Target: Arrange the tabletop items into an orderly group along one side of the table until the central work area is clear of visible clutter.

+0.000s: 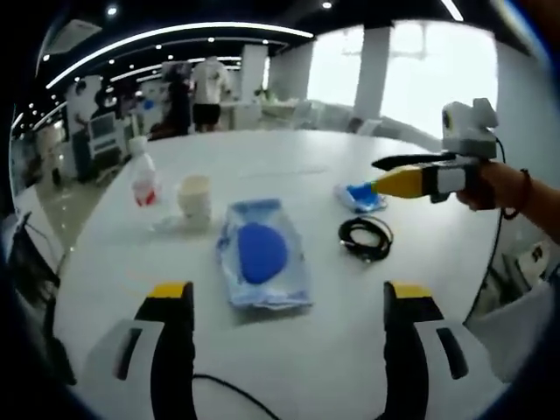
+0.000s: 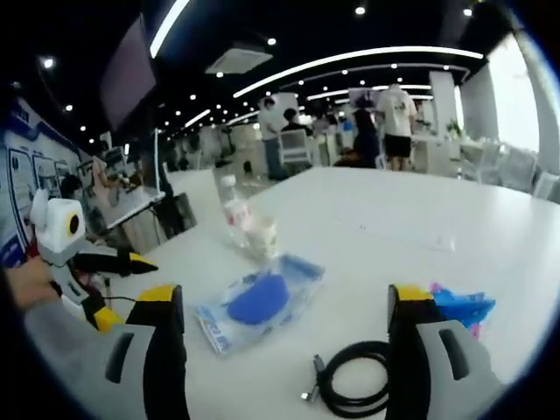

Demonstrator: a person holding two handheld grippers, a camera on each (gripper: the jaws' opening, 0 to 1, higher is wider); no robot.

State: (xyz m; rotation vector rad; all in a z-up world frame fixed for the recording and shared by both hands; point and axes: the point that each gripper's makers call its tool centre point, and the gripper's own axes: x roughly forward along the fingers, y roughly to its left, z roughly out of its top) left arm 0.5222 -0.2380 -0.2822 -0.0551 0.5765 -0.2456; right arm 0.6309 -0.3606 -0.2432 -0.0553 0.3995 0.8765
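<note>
Grippers both gape empty, right gripper [image 1: 391, 173] nearing blue packet [image 1: 360, 198] beside coiled cable [image 1: 366, 238], pouch [image 1: 262, 254] mid-table; next likely grab packet, shift aside.

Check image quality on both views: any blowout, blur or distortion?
Left gripper view: windows blown out white at top right, table edge bowed by the fisheye, background people soft. Right gripper view: darker ceiling with streaked strip lights, coiled black cable and blue pouch reasonably sharp, edges smeared.
</note>
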